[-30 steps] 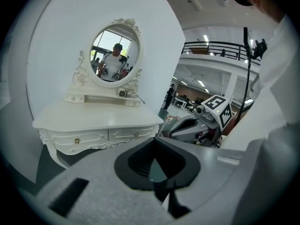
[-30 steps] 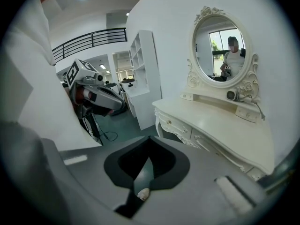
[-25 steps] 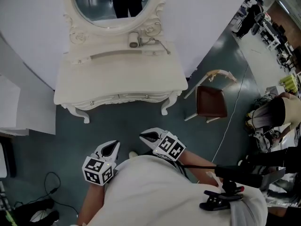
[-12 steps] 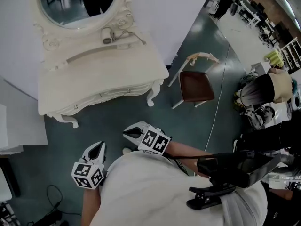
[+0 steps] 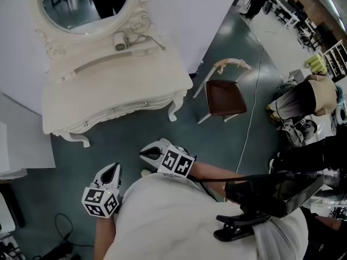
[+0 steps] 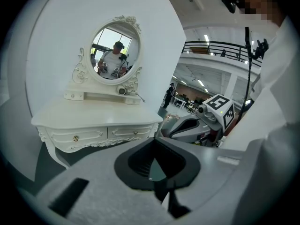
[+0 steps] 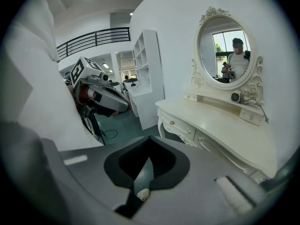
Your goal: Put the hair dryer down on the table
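Table (image 5: 114, 80) farther left, mirror (image 5: 76, 7) partly off-frame

Head view:
- Mirror (image 5: 81, 7) cut by the top edge; the reflection shows a dark torso only.
- Hair dryer (image 5: 120, 40) on the shelf beneath, too small to make out any controls.
- Its cord (image 5: 154, 42) is thin, end not traceable.
- Dressing table (image 5: 108, 83): rear legs hidden under its top.
- Seated person (image 5: 309, 99) cropped at the right edge.
- Floor cable (image 5: 60, 223) runs off the bottom edge.

Left gripper view:
- Table's right legs hidden behind the left gripper (image 6: 153, 179).
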The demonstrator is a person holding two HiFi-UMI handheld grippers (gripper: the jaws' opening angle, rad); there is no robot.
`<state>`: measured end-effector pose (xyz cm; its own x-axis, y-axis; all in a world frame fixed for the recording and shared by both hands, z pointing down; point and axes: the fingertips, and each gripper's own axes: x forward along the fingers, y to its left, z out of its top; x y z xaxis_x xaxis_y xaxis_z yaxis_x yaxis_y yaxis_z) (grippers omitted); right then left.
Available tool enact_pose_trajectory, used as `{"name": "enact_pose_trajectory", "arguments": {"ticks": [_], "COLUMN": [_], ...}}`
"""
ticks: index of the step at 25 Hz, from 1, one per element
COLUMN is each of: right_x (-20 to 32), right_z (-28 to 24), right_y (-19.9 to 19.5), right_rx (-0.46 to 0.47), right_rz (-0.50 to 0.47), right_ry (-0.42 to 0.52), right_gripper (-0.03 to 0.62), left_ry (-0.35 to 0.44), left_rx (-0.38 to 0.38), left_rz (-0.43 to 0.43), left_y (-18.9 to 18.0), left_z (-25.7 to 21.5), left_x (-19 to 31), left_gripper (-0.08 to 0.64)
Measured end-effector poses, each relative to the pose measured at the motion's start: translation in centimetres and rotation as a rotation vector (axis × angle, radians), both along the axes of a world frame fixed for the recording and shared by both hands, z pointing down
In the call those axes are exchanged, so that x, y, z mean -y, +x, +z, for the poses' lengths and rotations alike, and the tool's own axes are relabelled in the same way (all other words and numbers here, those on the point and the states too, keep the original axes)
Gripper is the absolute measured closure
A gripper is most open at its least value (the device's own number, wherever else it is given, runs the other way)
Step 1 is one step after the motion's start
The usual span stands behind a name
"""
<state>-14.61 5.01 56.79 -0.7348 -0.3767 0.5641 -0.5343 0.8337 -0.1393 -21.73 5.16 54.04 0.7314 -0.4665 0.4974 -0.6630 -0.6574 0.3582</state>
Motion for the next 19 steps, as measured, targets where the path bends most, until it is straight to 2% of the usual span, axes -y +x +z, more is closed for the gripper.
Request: {"name": "enact_pose_trajectory", "arguments": {"ticks": [13,19], "right_x": [1.0,1.7], "right_z": [0.1,0.3], "right_y": [2.0,3.8], "right_rx": [-0.003,-0.017], "right_rz": [0.014,0.07], "right_ry": [0.001,-0.014], "right_gripper": [0.594,0.594], "left_ry": [-0.002,-0.021], "left_rx": [0.005,-0.001], "left_rz": [0.006,0.05], "left_y": [1.6,2.9], "left_z": [-0.1,0.1], "left_x": [0.8,1.7], "left_gripper": [0.558,0.558]}}
